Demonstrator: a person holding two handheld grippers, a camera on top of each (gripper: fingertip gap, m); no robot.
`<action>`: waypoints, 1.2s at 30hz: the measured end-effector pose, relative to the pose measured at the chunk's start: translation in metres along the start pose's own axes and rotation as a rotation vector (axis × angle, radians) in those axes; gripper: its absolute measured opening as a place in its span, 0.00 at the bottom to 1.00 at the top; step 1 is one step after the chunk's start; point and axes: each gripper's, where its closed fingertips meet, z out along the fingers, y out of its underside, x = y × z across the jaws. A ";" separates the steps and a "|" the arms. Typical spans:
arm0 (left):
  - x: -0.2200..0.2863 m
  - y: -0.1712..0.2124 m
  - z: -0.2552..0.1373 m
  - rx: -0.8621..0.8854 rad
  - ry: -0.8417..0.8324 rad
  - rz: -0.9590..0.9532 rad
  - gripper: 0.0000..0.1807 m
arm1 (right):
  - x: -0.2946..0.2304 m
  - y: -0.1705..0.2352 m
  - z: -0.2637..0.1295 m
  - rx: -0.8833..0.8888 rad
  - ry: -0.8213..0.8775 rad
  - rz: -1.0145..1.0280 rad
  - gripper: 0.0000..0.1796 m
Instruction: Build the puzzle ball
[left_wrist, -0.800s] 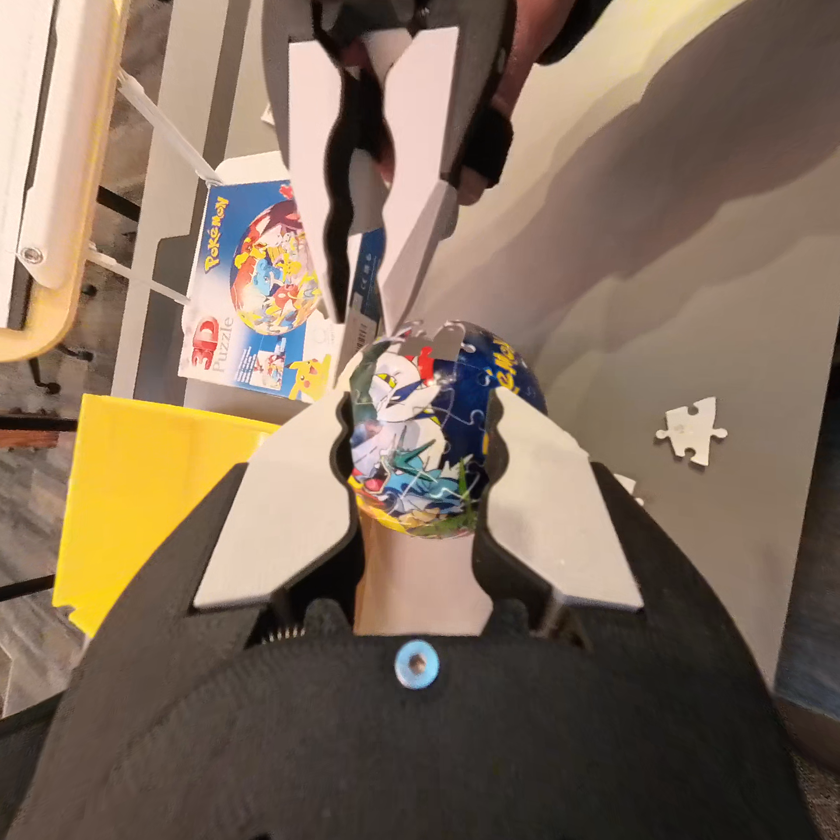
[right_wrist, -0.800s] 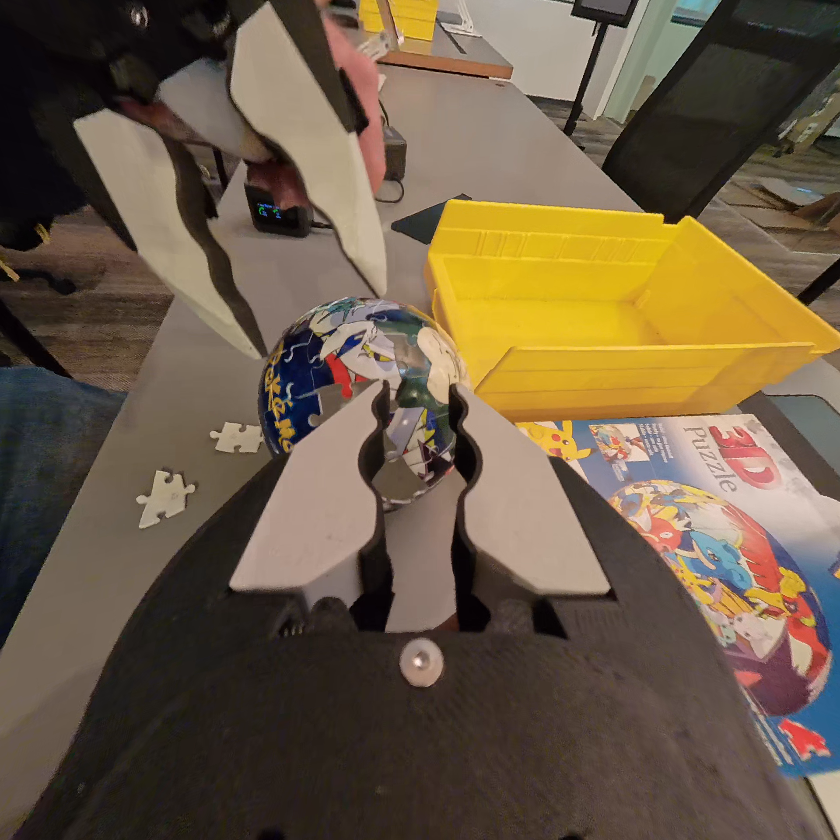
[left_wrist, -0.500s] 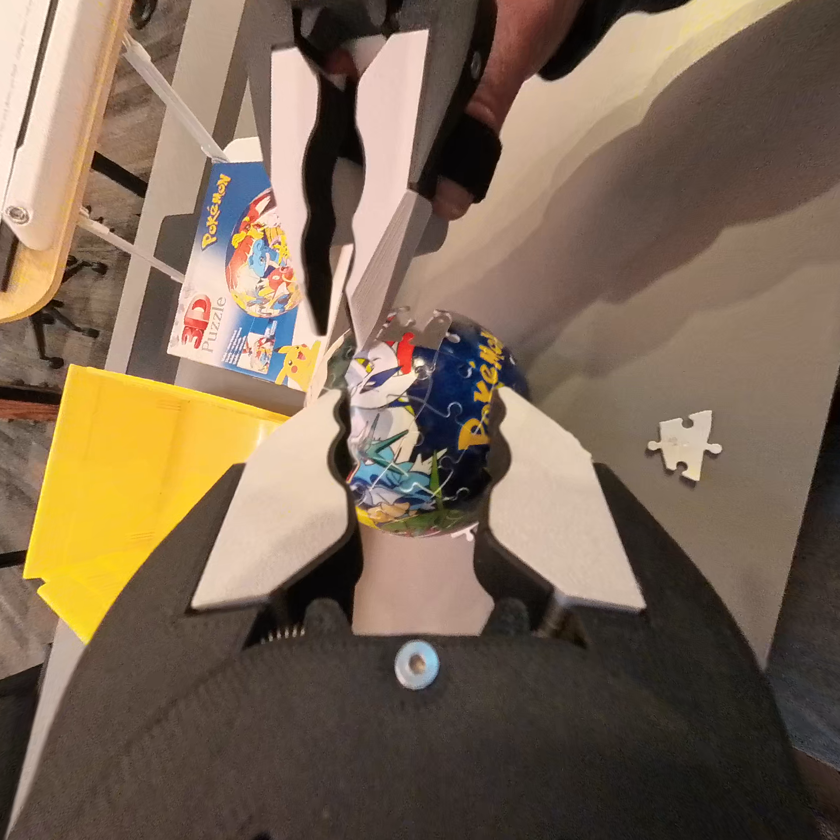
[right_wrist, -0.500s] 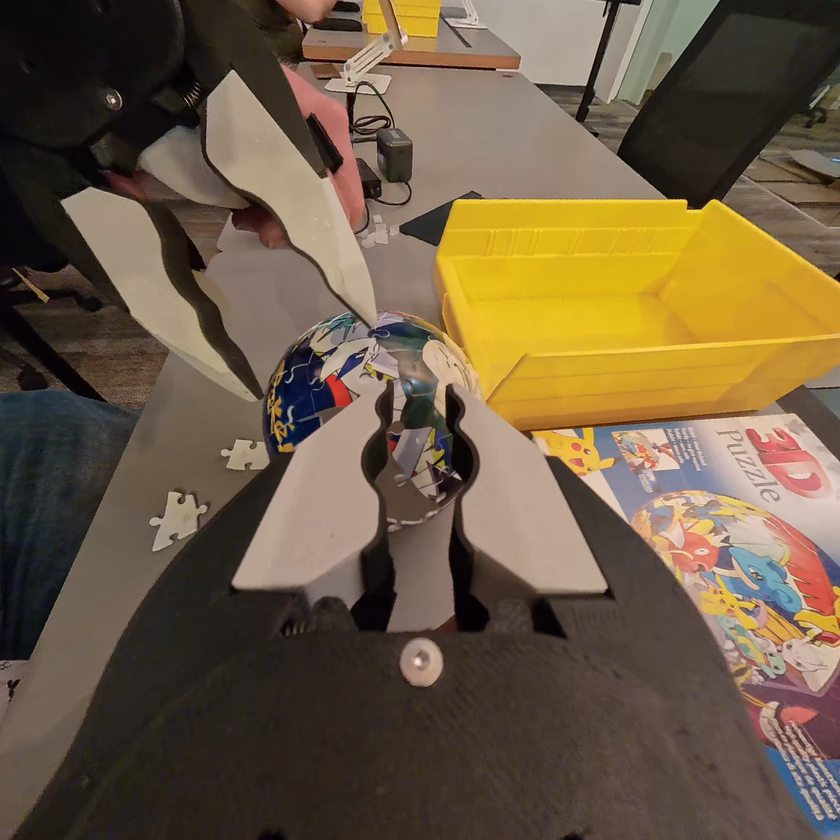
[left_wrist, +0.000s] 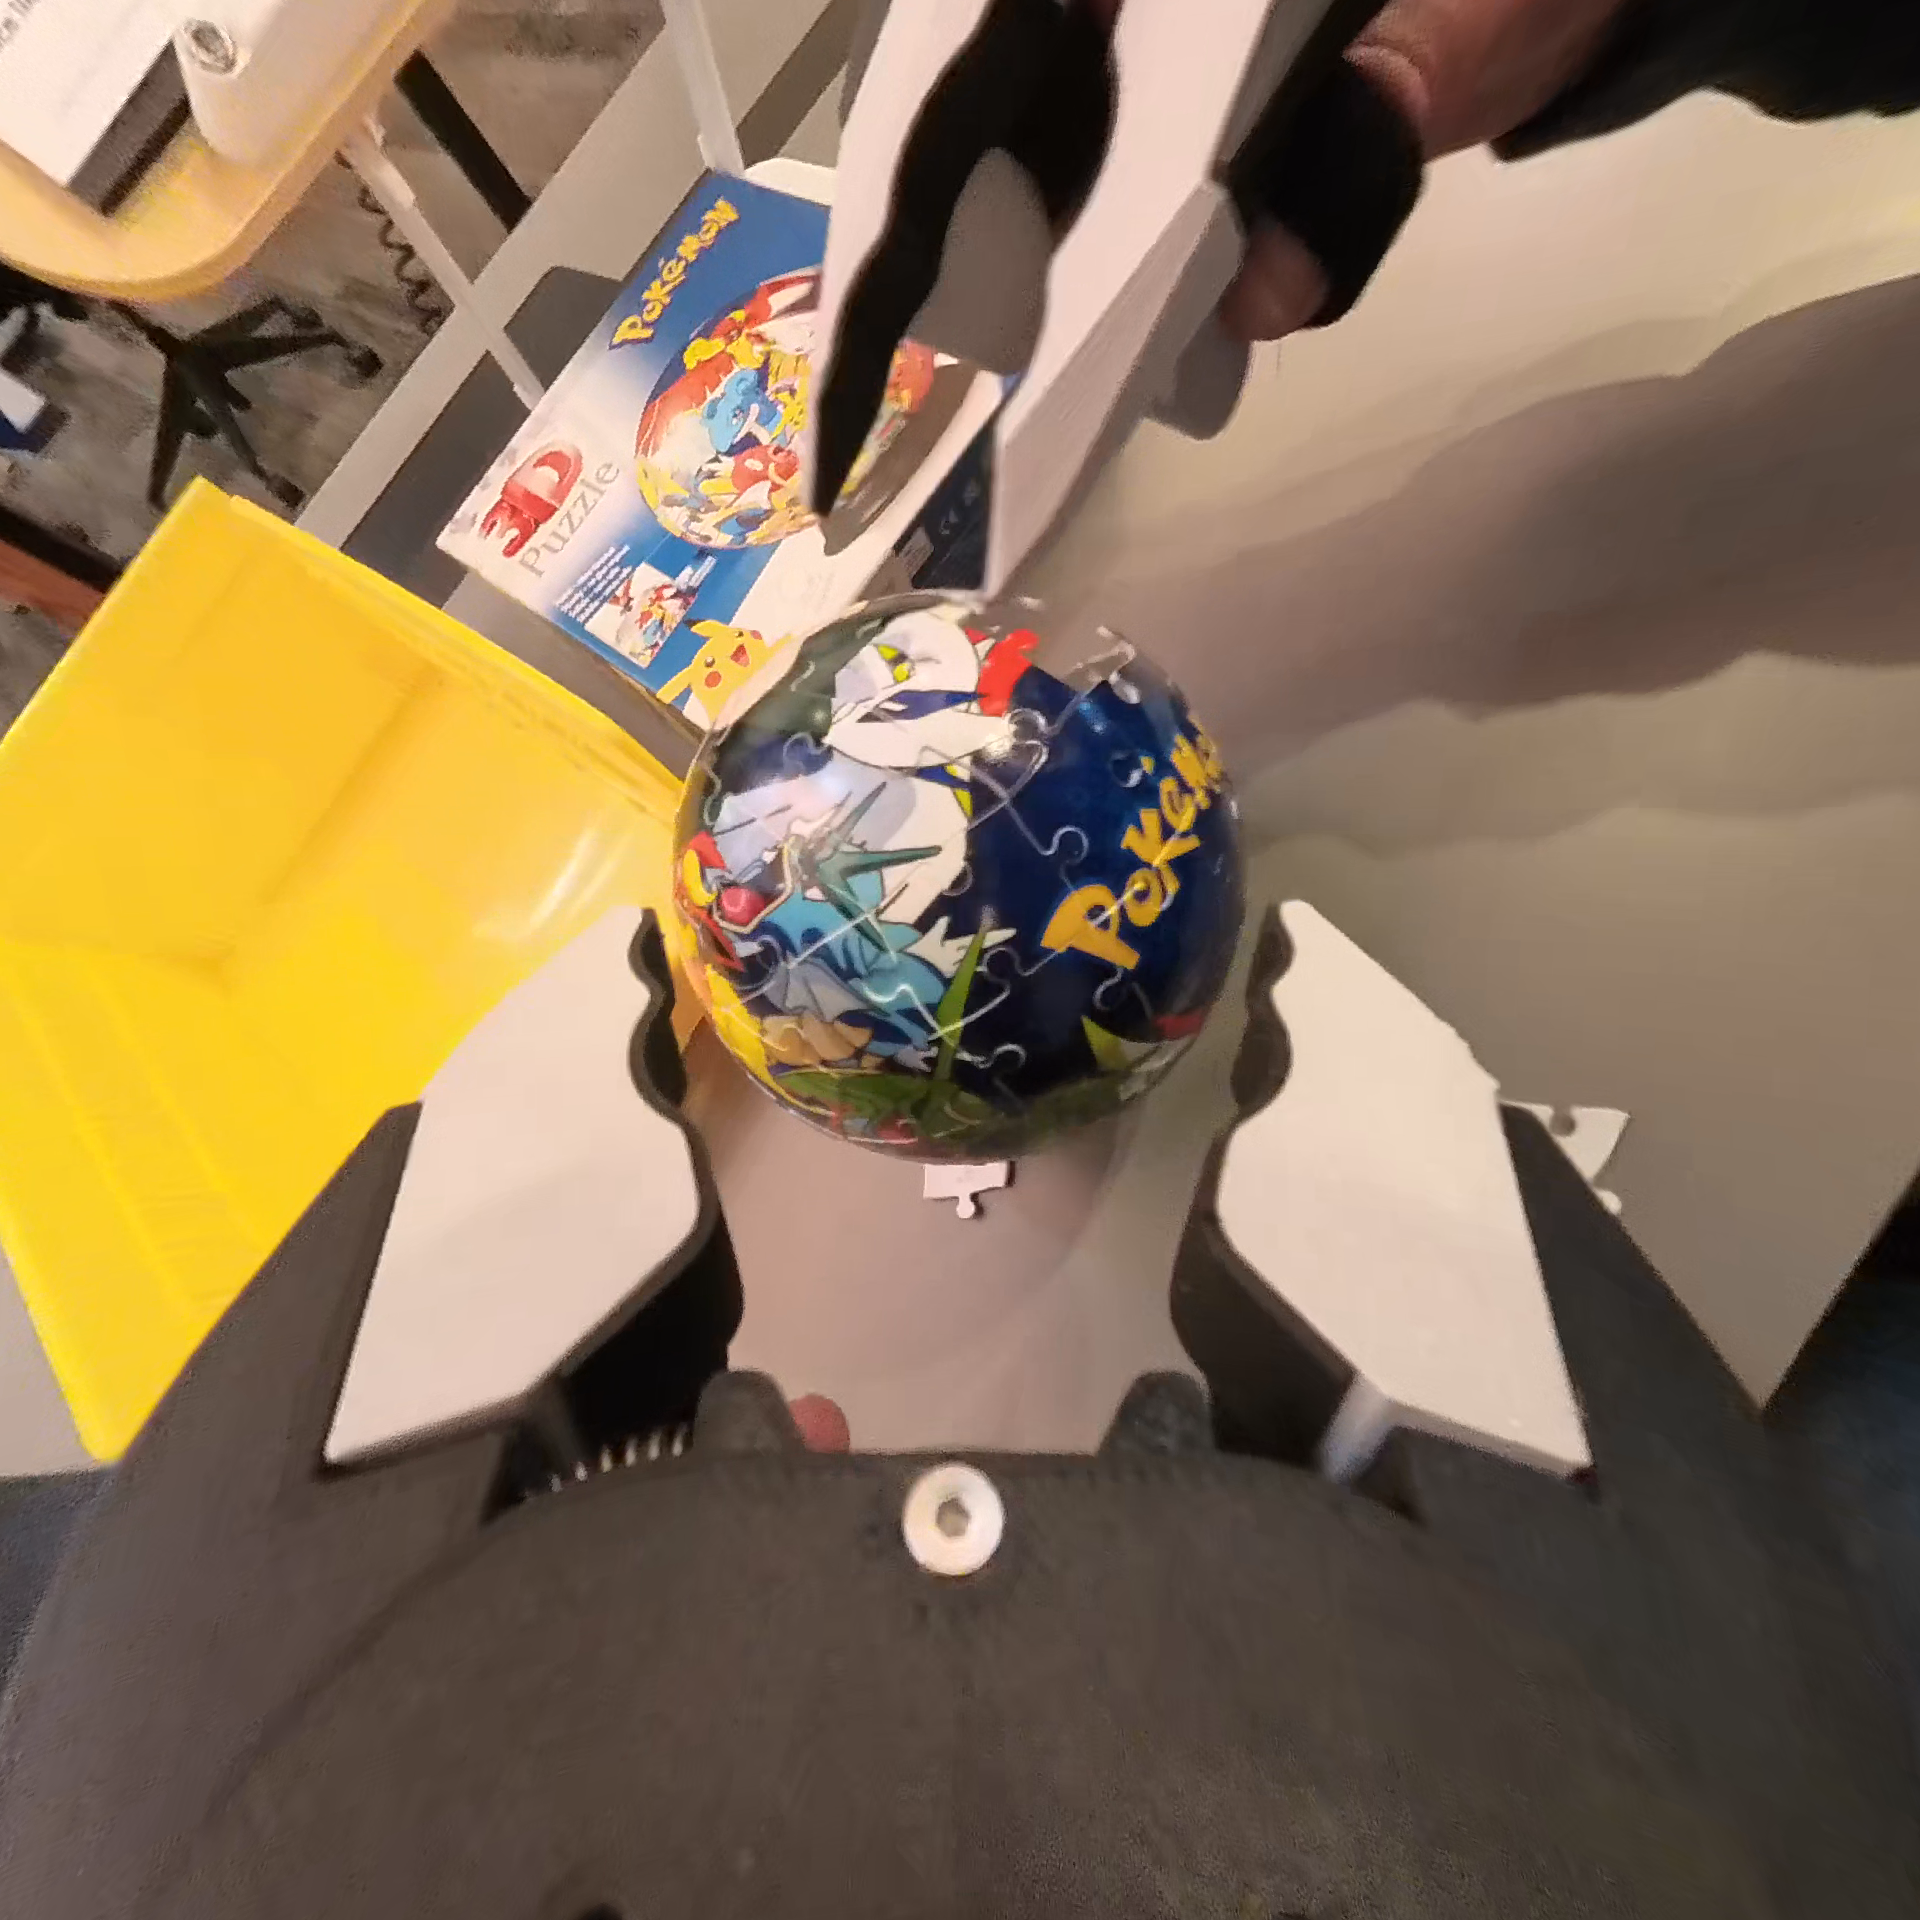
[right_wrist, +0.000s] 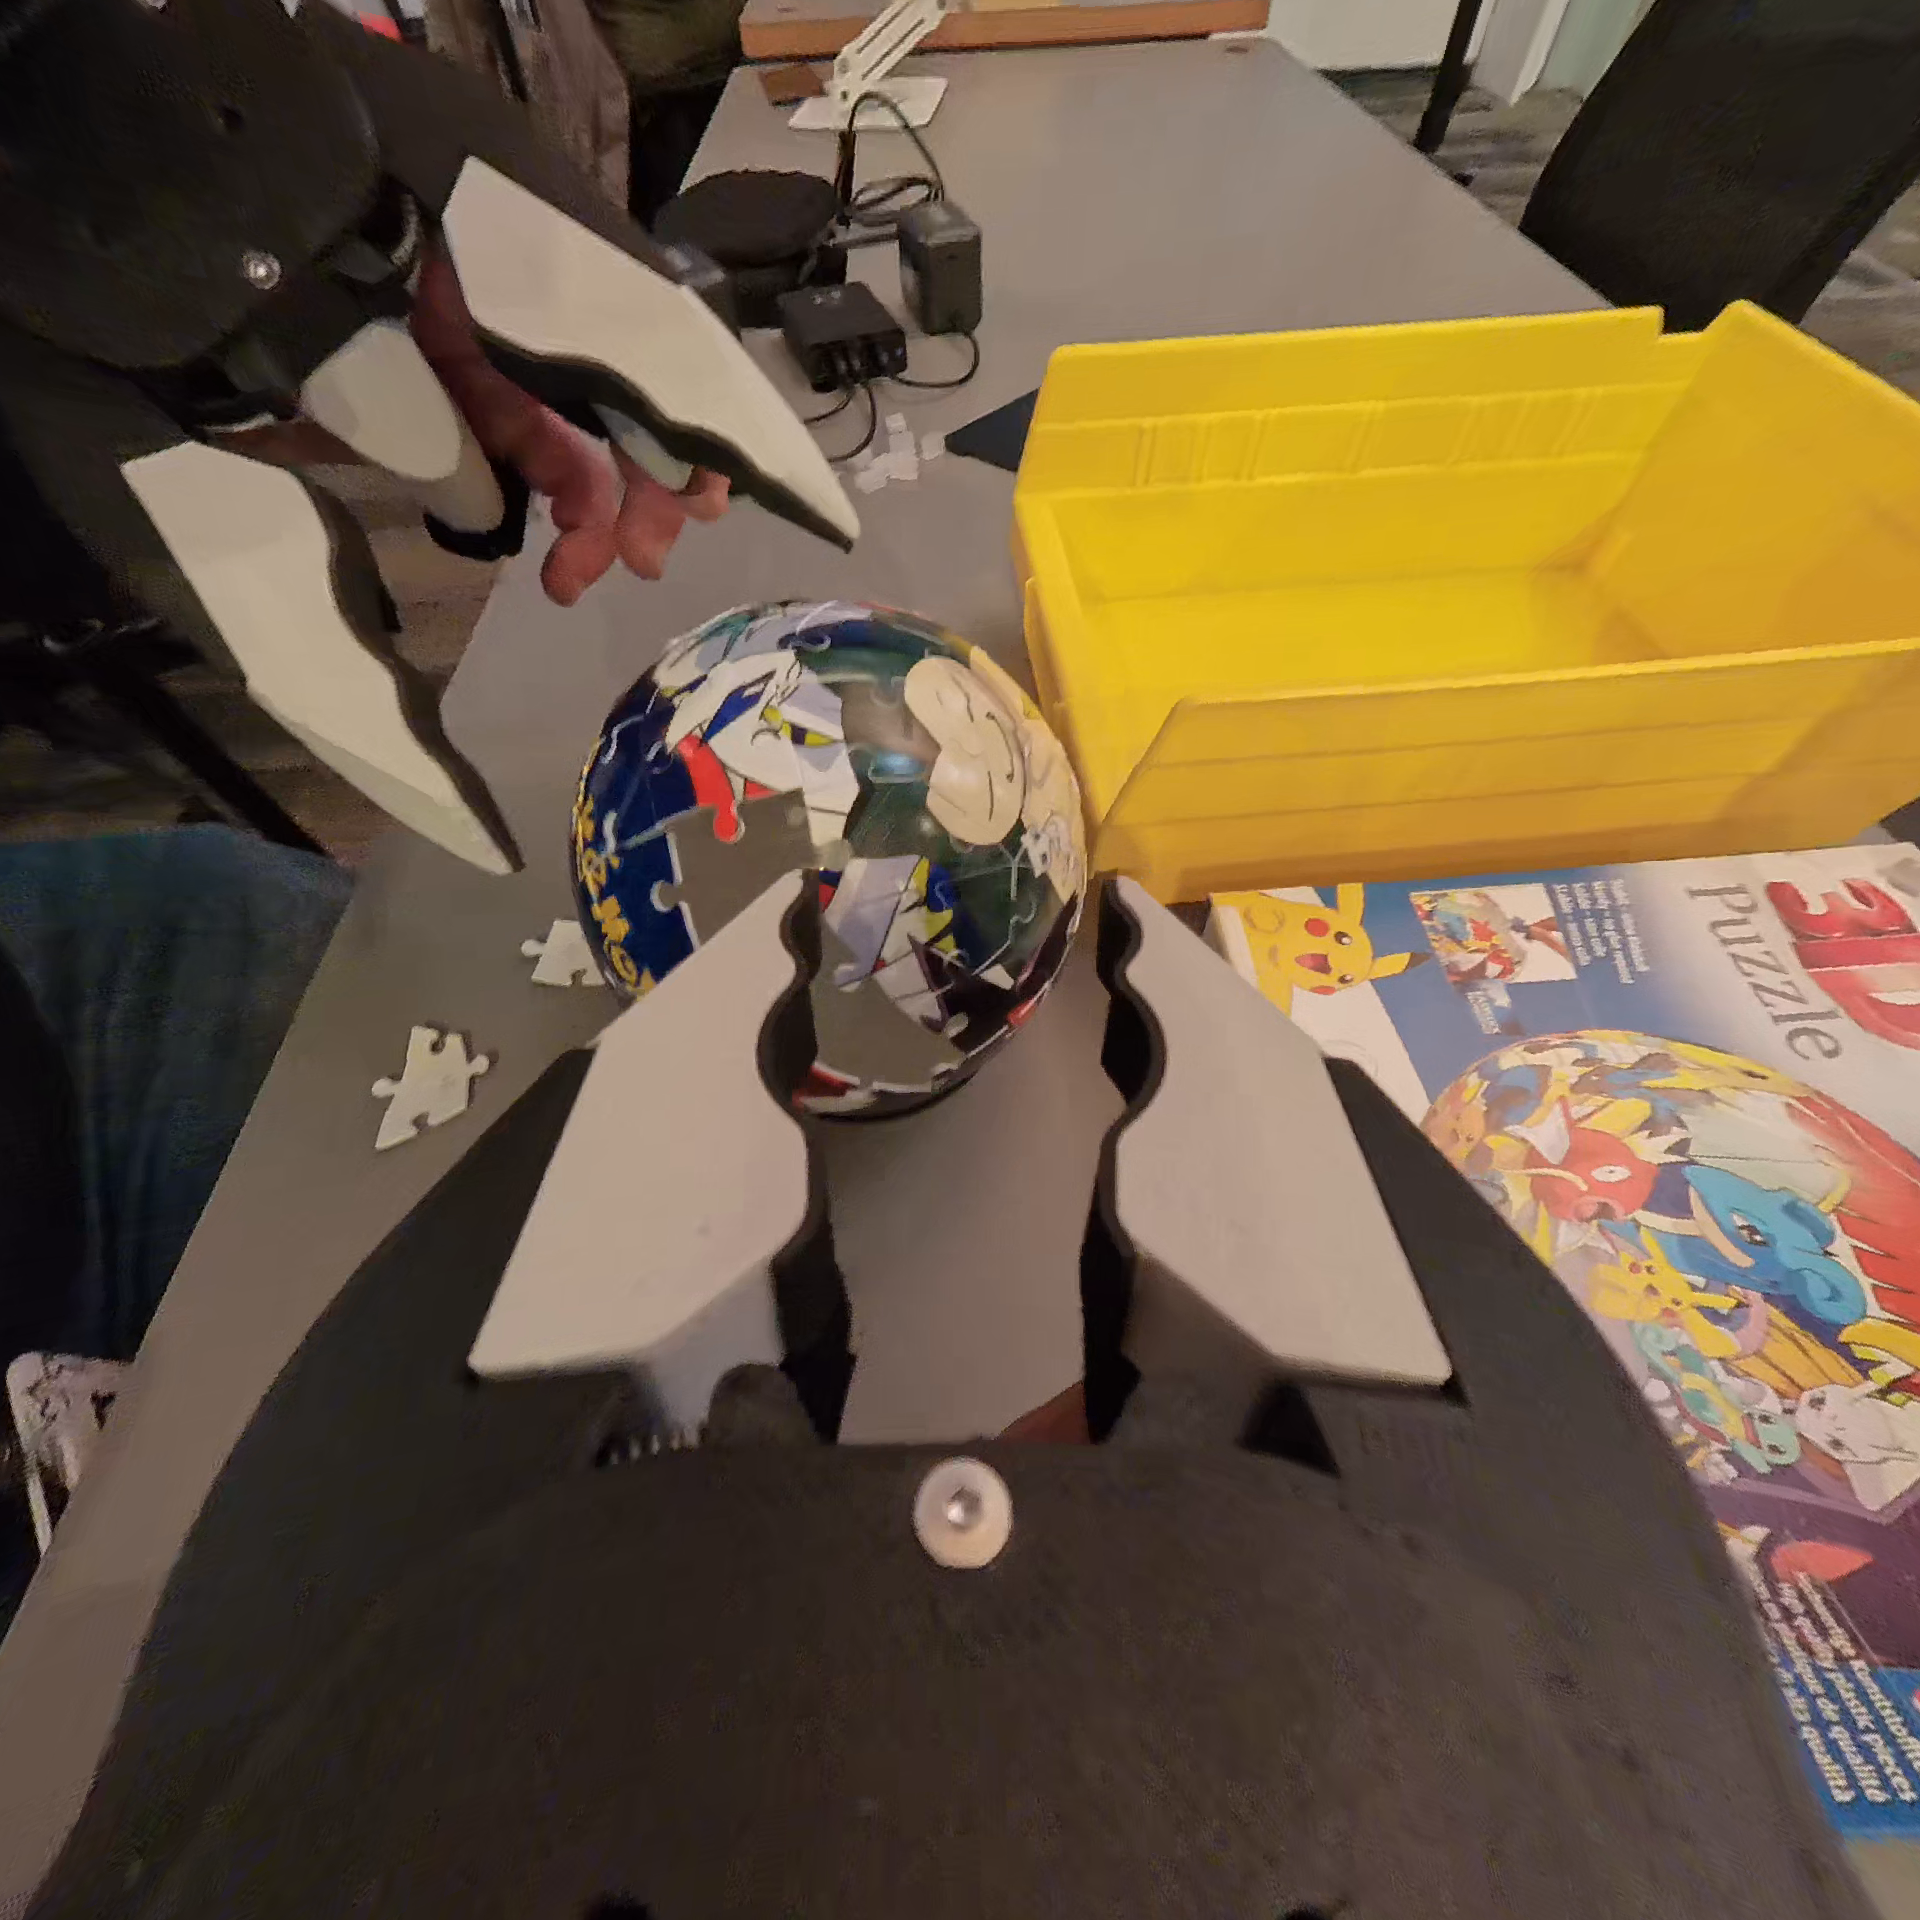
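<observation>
The puzzle ball (left_wrist: 956, 873), blue with cartoon figures, rests on the grey table (left_wrist: 1558, 831). My left gripper (left_wrist: 956, 935) is open, one finger on each side of the ball, not squeezing it. My right gripper (left_wrist: 914, 540) hovers open just above the ball's far top. In the right wrist view the ball (right_wrist: 831, 831) shows grey gaps where pieces are absent. My right gripper (right_wrist: 951, 894) is open in front of it, and the left gripper (right_wrist: 670, 696) is spread wide above its left side. Loose white pieces (right_wrist: 431, 1081) lie beside the ball, one (left_wrist: 966, 1184) close under it.
A yellow bin (right_wrist: 1455, 727) stands right beside the ball and also shows in the left wrist view (left_wrist: 208, 831). The puzzle box (right_wrist: 1662, 1143) lies flat near the bin. Chargers and cables (right_wrist: 842, 332) sit at the back. A black chair (right_wrist: 1714, 156) stands beyond the table.
My left gripper has opened and let go of the ball, which now sits on the table. My right gripper has opened wider and drawn back from the ball's top.
</observation>
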 end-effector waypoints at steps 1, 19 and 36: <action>-0.002 0.002 0.002 -0.009 -0.015 -0.012 0.58 | 0.000 0.003 0.000 -0.020 -0.005 -0.013 0.30; -0.006 0.010 0.013 0.016 0.134 0.061 0.57 | -0.006 0.009 0.024 -0.104 -0.072 -0.133 0.30; -0.031 -0.016 -0.013 0.093 0.120 -0.095 0.56 | -0.020 0.009 0.026 -0.042 0.178 0.060 0.28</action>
